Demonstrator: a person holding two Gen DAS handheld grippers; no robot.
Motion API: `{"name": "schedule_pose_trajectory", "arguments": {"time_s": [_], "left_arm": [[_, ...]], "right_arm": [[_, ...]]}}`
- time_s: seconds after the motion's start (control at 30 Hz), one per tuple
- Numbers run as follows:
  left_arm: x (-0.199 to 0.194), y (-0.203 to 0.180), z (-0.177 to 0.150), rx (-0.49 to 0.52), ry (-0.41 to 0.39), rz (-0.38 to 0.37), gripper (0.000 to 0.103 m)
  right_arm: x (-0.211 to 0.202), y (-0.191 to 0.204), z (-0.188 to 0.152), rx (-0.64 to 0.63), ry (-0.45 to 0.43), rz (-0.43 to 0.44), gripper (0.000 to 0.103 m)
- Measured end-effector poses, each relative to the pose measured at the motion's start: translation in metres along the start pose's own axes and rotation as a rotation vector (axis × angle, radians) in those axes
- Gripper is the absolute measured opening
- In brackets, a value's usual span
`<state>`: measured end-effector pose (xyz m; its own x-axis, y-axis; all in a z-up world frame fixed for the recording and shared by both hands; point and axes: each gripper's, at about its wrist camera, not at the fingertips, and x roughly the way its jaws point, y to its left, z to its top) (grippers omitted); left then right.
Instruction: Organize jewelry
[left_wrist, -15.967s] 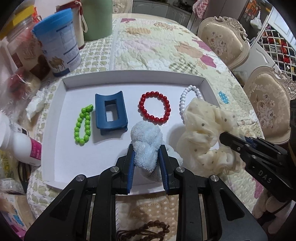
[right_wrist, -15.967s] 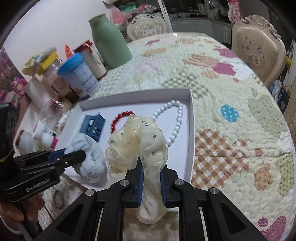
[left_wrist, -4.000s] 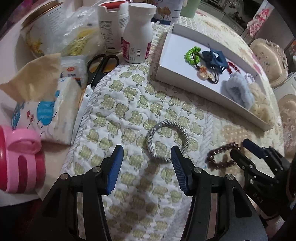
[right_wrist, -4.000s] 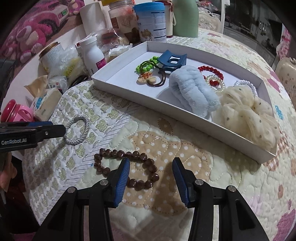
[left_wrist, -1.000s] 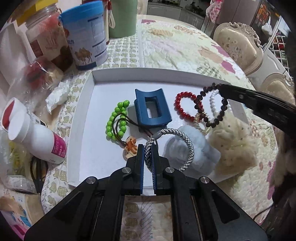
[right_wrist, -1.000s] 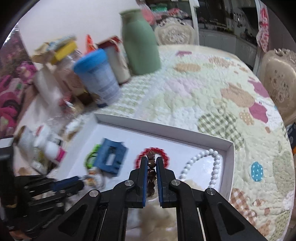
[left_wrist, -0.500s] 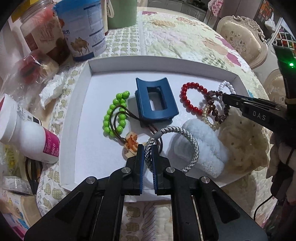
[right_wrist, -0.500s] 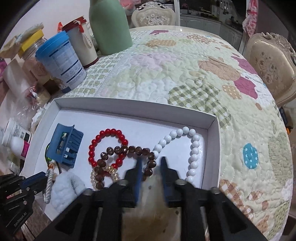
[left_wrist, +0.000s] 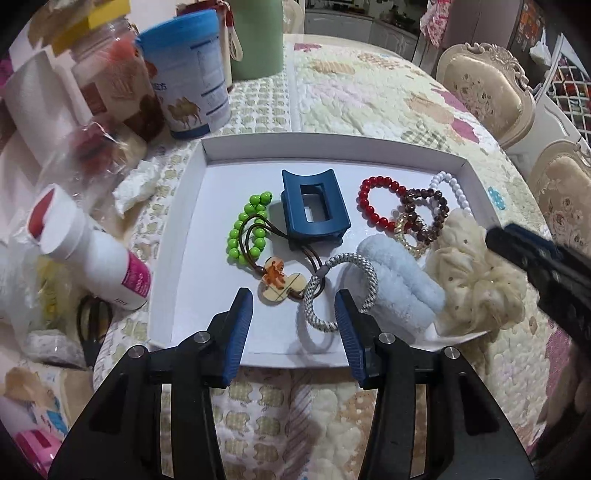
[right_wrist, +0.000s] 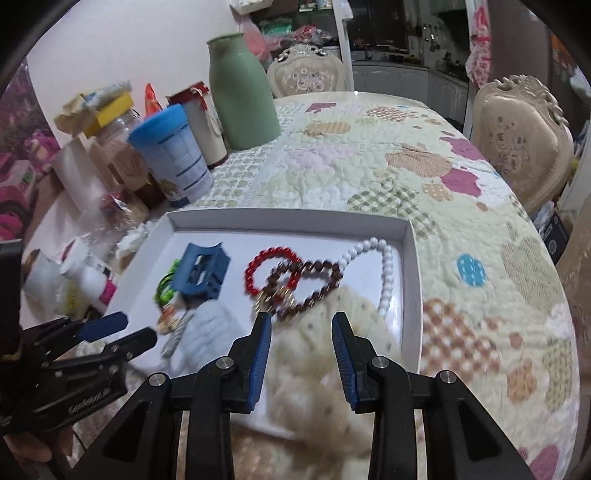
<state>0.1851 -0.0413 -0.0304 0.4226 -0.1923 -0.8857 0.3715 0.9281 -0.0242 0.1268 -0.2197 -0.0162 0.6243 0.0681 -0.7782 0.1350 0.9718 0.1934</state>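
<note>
left wrist: my left tongs (left_wrist: 293, 319) gape, the grey woven bracelet (left_wrist: 341, 291) lying loose in the white tray (left_wrist: 184, 266) just ahead, leaning on the blue scrunchie (left_wrist: 400, 282)

right wrist: my right tongs (right_wrist: 301, 343) gape too, the brown bead bracelet (right_wrist: 308, 284) dropped beyond, tray wall near right

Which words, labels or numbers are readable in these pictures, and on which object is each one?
No text can be read with certainty.
Left gripper: pale lettering on its body, too blurred.
Blue-lidded can: camel picture and small print, too small.
White bottle: pink label, print unreadable.
Right gripper: no marking visible.
</note>
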Motion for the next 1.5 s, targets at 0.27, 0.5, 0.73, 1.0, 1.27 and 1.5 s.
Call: {"name": "schedule_pose_trajectory", "arguments": {"time_s": [0.27,0.5,0.73,1.0,1.27,1.5], "left_arm": [[-0.024,-0.01,-0.018,0.012,-0.039,0.028,0.045],[-0.044,-0.022,-0.028,0.019,-0.067,0.026,0.045],[-0.068,-0.027,-0.036,0.003,-0.112,0.028,0.045],[-0.09,-0.027,-0.043,-0.011,-0.153,0.045,0.045],[-0.102,-0.028,-0.048,-0.016,-0.174,0.059,0.045],[-0.108,-0.029,-0.048,-0.014,-0.189,0.063,0.045]], "right_arm": [[-0.026,0.005,-0.029,0.048,-0.027,0.009,0.032],[-0.052,0.014,-0.044,0.04,-0.052,-0.001,0.033],[-0.071,0.02,-0.051,0.028,-0.069,-0.013,0.038],[-0.087,0.029,-0.052,0.001,-0.101,-0.013,0.038],[-0.095,0.03,-0.054,-0.013,-0.108,-0.014,0.038],[-0.101,0.031,-0.053,-0.025,-0.118,-0.011,0.038]]}}
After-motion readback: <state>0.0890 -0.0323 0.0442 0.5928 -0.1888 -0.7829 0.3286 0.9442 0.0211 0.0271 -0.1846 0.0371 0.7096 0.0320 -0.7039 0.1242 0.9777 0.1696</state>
